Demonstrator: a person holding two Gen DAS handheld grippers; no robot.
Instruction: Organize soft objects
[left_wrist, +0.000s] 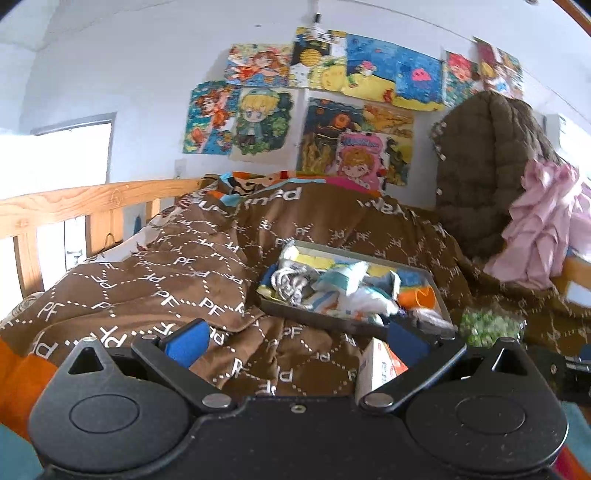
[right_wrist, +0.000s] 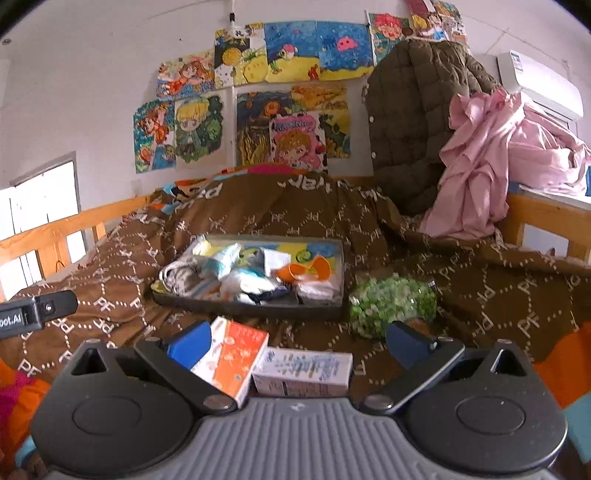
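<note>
Soft daylight, blown-out window (left_wrist: 70, 158) at left, fisheye-bent edges, slight overall blur

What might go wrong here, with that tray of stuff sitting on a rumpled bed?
1. The tray rests on a lumpy brown quilt, so pressing on it may tip it and spill the piled cloths.
2. The cloths look tangled with an orange cup; pulling one may drag others out.
3. Two small boxes lie just ahead of the open right gripper and could get knocked.
</note>
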